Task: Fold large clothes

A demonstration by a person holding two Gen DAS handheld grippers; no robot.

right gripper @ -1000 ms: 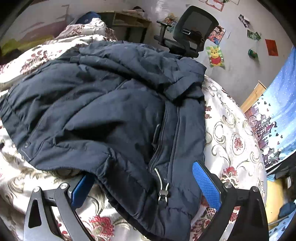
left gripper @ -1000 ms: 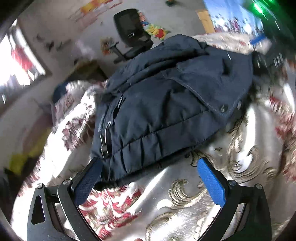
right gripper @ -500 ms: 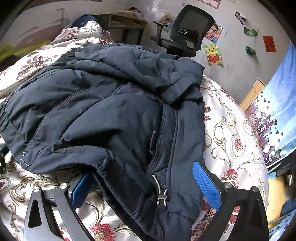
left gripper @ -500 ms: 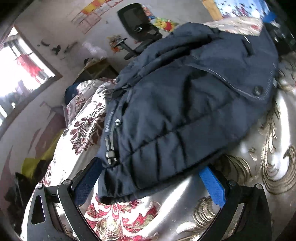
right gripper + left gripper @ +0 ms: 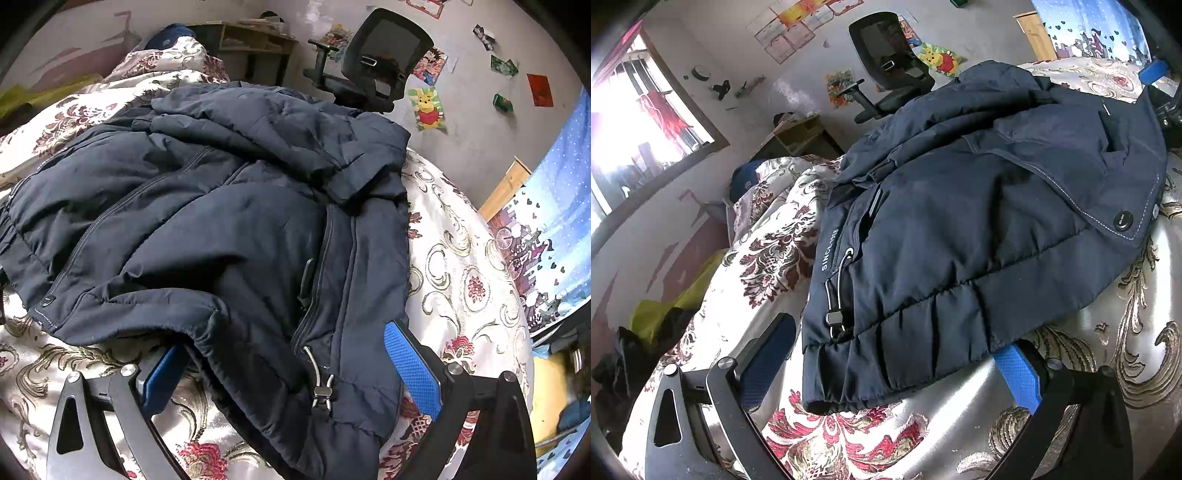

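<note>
Left wrist view: left gripper (image 5: 897, 363) spread wide, holding nothing, hem of jacket (image 5: 979, 229) lying between the 2 pads and overhanging the right one. Toggle cord (image 5: 836, 295) just ahead, toward the left pad. Snap button (image 5: 1123, 218) far ahead to the right. Right gripper (image 5: 1156, 74) glimpsed at the jacket's far edge.

Right wrist view: right gripper (image 5: 284, 369) likewise wide and empty, straddling the other hem corner; zipper (image 5: 325, 266) running straight ahead, a second toggle (image 5: 320, 391) between the pads. Jacket partly folded already, 1 sleeve laid across the body ahead.

Step in hand, by judgement: lining up on both hem corners for the next fold. Next move calls for closing on the padded hem with a deep enough bite, then carrying both corners forward together; thick filling likely to spring back.

Underneath, a bed (image 5: 1071, 387) with glossy floral cover. Beyond, an office chair (image 5: 380, 55), desk (image 5: 251, 44), posters on a grey wall, bright window (image 5: 635, 125) far left.
</note>
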